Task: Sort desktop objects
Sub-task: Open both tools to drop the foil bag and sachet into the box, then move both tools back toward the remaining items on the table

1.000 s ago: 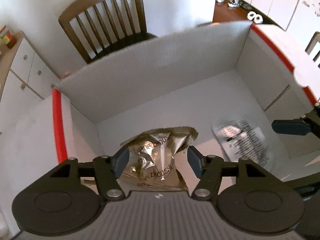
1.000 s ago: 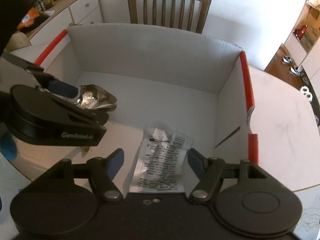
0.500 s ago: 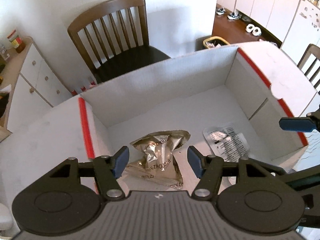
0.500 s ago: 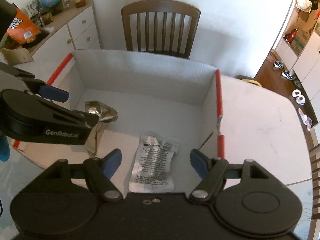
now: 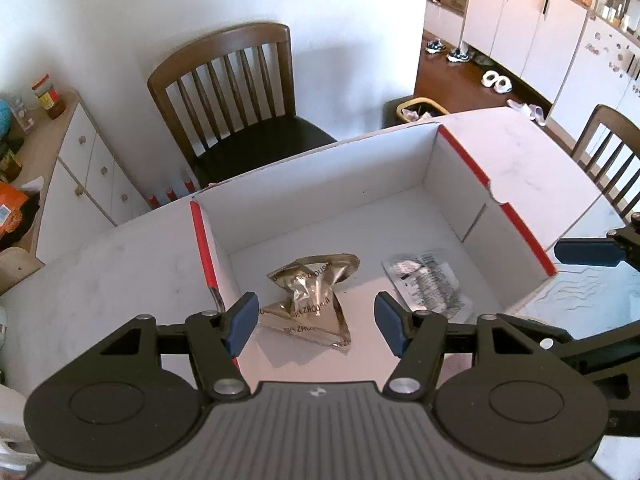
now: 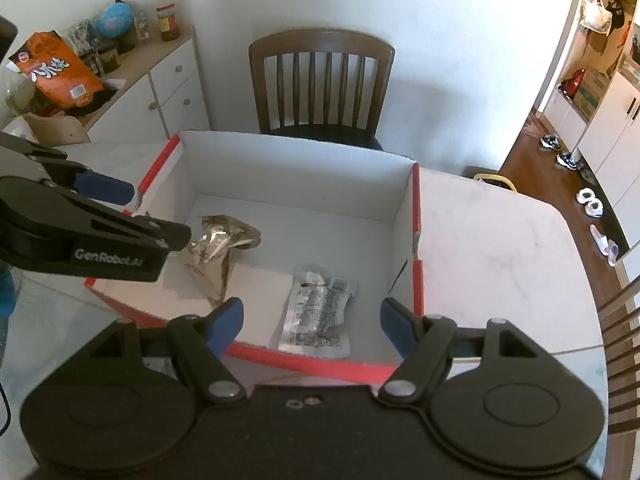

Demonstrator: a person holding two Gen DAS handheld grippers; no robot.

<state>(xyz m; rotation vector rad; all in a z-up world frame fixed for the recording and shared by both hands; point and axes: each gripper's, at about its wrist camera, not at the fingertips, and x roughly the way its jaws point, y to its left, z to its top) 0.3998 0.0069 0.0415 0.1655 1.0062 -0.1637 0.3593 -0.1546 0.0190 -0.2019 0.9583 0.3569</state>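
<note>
A white cardboard box with red-edged rims stands on the table. On its floor lie a crumpled gold foil packet and a flat silver packet with black print. My left gripper hangs open above the gold packet, nothing between its fingers; its side fills the left of the right wrist view. My right gripper hovers open over the silver packet, empty. One of its blue fingertips pokes in at the right edge of the left wrist view.
A brown wooden chair stands behind the box against the wall. White drawers with jars and an orange snack bag are at the left. A second chair is at the table's right.
Both grippers have risen and pulled back from the box, so the packets look smaller and more of the room shows. The right jaws stand slightly wider than a second ago. Both packets stay put.
</note>
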